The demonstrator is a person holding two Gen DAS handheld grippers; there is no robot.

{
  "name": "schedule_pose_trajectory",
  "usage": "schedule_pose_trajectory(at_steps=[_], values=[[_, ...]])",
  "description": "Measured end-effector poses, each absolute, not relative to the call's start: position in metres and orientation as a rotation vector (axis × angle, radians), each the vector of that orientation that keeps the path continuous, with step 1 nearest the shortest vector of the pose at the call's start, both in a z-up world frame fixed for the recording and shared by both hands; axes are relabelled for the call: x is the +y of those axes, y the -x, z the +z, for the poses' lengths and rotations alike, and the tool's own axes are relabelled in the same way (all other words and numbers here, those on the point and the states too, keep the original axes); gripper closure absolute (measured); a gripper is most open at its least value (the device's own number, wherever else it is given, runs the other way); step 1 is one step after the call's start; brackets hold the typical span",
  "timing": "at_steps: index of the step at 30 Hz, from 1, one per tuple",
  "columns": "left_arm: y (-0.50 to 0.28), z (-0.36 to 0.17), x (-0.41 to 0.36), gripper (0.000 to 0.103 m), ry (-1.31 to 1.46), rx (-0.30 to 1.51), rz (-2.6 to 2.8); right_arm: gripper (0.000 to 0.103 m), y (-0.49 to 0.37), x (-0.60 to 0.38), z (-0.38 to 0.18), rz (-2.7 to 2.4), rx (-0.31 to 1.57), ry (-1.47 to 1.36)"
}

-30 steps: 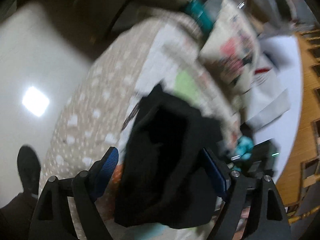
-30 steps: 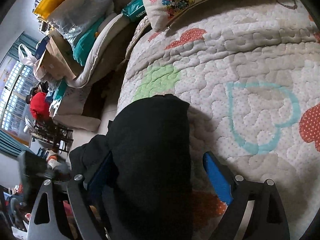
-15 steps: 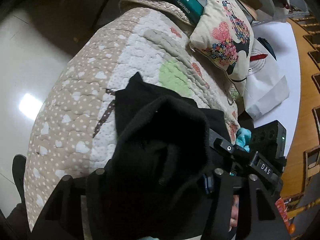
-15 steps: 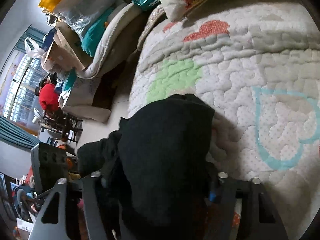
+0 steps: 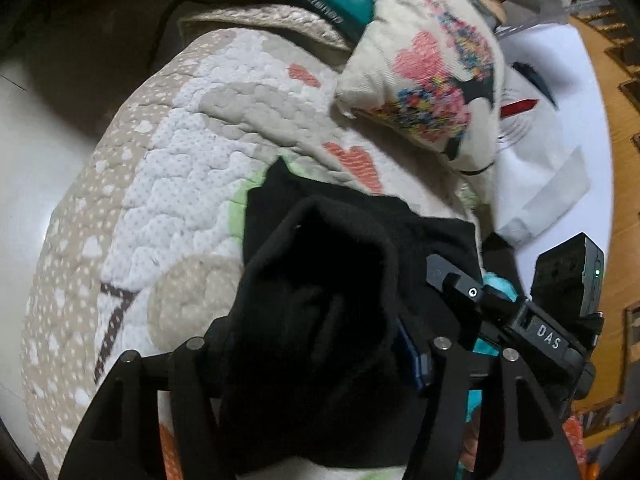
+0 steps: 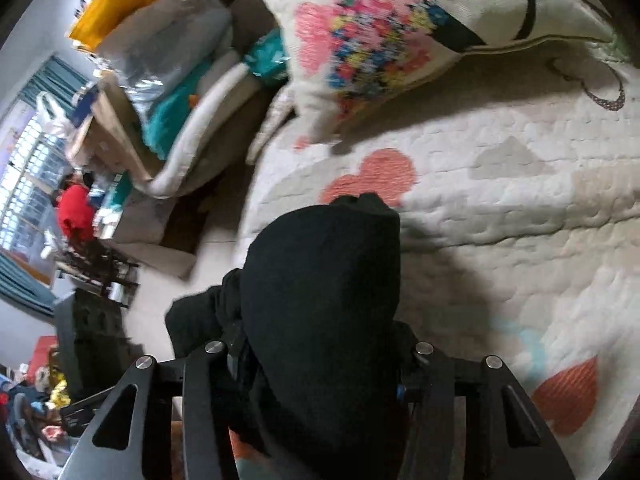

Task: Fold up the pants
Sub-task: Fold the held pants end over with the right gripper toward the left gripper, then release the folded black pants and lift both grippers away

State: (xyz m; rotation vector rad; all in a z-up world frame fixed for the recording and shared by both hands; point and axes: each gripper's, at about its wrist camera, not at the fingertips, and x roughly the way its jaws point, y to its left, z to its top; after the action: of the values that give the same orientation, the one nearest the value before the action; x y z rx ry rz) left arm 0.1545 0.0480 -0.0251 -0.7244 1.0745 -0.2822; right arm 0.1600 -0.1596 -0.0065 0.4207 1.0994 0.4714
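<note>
Over the quilt (image 6: 520,208), both tools (image 5: 320,344) (image 6: 320,356), open 1 second ago, now clenched on the black pants (image 6: 320,280).

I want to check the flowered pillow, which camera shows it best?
The left wrist view: the whole flowered pillow shows, lying on the quilt. The right wrist view crops its top edge and blurs its pattern.

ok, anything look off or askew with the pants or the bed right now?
Nothing damaged or spilled. The black pants are bunched into a thick wad in both the left gripper and right gripper, not flat on the quilt. The pillow sits undisturbed.
</note>
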Motion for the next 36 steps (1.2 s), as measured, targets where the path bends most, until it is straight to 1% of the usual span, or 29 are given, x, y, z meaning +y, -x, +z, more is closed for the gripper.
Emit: schedule_pose_trajectory(at_steps=[1,3,5,8,9,10,11,14,17,21,30,36], values=[[-0.156,-0.027,0.048,0.035,0.723,1.081,-0.277,0.046,-0.163,-0.163,-0.013,0.455,1.112,-0.414],[-0.159,-0.029,0.05,0.034,0.73,1.089,-0.283,0.037,-0.17,-0.169,-0.03,0.389,1.131,-0.429],[-0.16,-0.026,0.053,0.034,0.727,1.096,-0.282,0.023,-0.172,-0.176,-0.036,0.334,1.124,-0.45],[-0.161,-0.027,0.062,0.034,0.766,1.102,-0.275,0.017,-0.171,-0.181,-0.041,0.309,1.117,-0.469],[-0.162,-0.03,0.065,0.032,0.78,1.121,-0.26,0.016,-0.17,-0.181,-0.04,0.304,1.115,-0.456],[-0.163,-0.035,0.068,0.027,0.803,1.14,-0.246,0.015,-0.17,-0.18,-0.039,0.299,1.112,-0.439],[-0.163,-0.044,0.073,0.026,0.86,1.161,-0.238,0.015,-0.17,-0.179,-0.038,0.296,1.108,-0.428],[-0.162,-0.055,0.086,0.025,0.989,1.171,-0.252,0.013,-0.17,-0.181,-0.038,0.289,1.109,-0.434],[-0.161,-0.057,0.093,0.025,1.046,1.181,-0.264,0.01,-0.168,-0.187,-0.042,0.269,1.113,-0.447],[-0.155,-0.057,0.104,0.025,1.102,1.185,-0.263,0.01,-0.165,-0.189,-0.039,0.252,1.109,-0.462],[-0.139,-0.035,0.135,0.025,1.071,1.111,-0.215,0.009,-0.141,-0.22,0.01,0.186,1.012,-0.475],[-0.109,-0.024,0.136,0.025,0.959,1.09,-0.189,0.009,-0.077,-0.242,0.027,0.166,1.008,-0.451]])
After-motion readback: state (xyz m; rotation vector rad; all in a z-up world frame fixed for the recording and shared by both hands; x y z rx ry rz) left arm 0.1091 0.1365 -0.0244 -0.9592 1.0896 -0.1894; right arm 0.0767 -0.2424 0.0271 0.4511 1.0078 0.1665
